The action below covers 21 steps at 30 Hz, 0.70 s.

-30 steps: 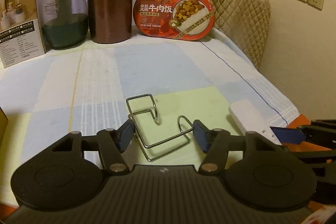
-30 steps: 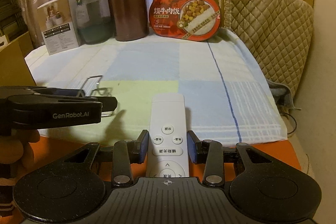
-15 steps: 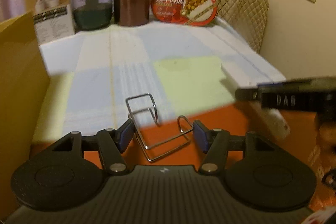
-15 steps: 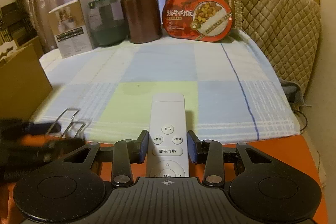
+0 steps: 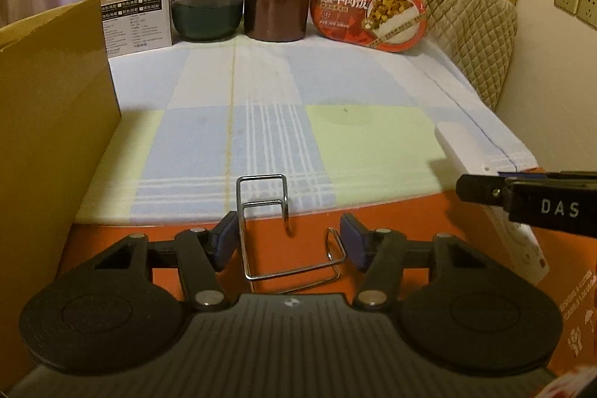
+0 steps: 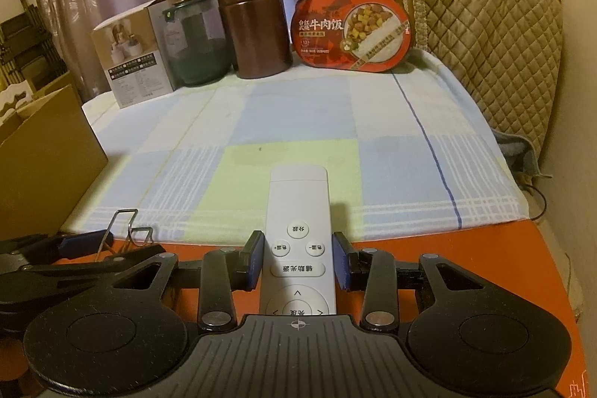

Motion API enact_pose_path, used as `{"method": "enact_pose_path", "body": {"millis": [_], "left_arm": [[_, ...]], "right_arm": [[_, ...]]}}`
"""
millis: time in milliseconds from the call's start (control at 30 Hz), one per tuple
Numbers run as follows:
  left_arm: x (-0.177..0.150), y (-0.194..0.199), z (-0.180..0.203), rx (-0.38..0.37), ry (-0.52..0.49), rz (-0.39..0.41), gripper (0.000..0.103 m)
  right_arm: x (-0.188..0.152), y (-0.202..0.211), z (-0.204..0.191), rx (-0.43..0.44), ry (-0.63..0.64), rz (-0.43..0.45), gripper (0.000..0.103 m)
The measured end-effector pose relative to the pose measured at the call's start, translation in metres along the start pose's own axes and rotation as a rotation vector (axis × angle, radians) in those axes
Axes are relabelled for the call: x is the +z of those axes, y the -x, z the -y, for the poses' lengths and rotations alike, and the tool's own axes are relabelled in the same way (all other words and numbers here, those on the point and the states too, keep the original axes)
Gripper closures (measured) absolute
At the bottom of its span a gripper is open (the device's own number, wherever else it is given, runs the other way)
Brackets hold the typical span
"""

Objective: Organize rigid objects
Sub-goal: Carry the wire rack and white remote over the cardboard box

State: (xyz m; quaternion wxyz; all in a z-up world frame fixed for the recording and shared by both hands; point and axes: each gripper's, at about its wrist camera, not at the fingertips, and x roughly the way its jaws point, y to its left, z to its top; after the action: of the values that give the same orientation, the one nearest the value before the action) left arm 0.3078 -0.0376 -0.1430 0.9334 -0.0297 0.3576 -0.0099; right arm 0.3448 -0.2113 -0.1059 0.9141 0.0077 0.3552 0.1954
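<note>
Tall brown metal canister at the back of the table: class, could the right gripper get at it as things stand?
Probably not yet. The right gripper is shut on the white remote control; the checked cloth before the tall brown metal canister lies bare.

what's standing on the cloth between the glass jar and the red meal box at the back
The brown metal canister stands between the glass jar and the red meal box. The right wrist view shows it, and the left too.

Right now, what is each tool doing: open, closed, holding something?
Left tool: closed on the wire rack, jaws just tightened.
Right tool: closed on the white remote.
</note>
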Motion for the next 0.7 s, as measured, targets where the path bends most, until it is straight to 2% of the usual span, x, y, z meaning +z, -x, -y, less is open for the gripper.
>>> {"method": "enact_pose_path", "body": {"millis": [233,700], "left_arm": [[-0.016,0.024,-0.001,-0.018,-0.014,-0.020,0.052],[-0.031,0.088,-0.001,-0.044,-0.031,0.000,0.052]], "right_arm": [[0.001,0.011,-0.007,0.002,0.013,0.000,0.068],[0.005,0.059,-0.028,0.003,0.038,0.022,0.068]]}}
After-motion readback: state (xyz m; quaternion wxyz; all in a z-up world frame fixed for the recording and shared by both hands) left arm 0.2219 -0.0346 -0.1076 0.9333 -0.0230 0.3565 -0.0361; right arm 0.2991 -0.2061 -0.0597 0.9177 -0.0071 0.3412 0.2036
